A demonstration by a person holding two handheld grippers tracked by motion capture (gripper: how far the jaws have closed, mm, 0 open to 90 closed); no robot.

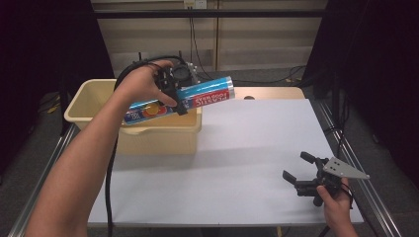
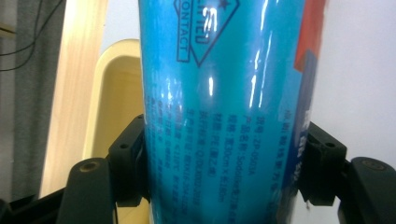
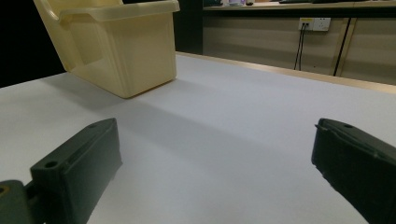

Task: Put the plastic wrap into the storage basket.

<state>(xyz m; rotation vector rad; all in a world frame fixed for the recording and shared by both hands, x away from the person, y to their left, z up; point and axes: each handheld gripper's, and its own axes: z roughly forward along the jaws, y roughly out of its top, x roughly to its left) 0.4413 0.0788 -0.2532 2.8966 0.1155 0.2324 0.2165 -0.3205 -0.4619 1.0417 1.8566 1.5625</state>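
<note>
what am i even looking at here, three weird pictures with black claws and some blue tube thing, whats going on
There is no robot here: a person holds a hand-operated two-jaw gripper in each hand at a white table. The high view looks down from above the person. The other two pictures come from small cameras riding on each gripper, looking along its black jaws.

On the table stands a pale yellow plastic tub. The left gripper is clamped around a shiny blue cylindrical roll with red and white lettering, holding it tilted above the tub; up close it is that blue surface. The right gripper is open, holds nothing, and sits low near the table's right side.
</note>
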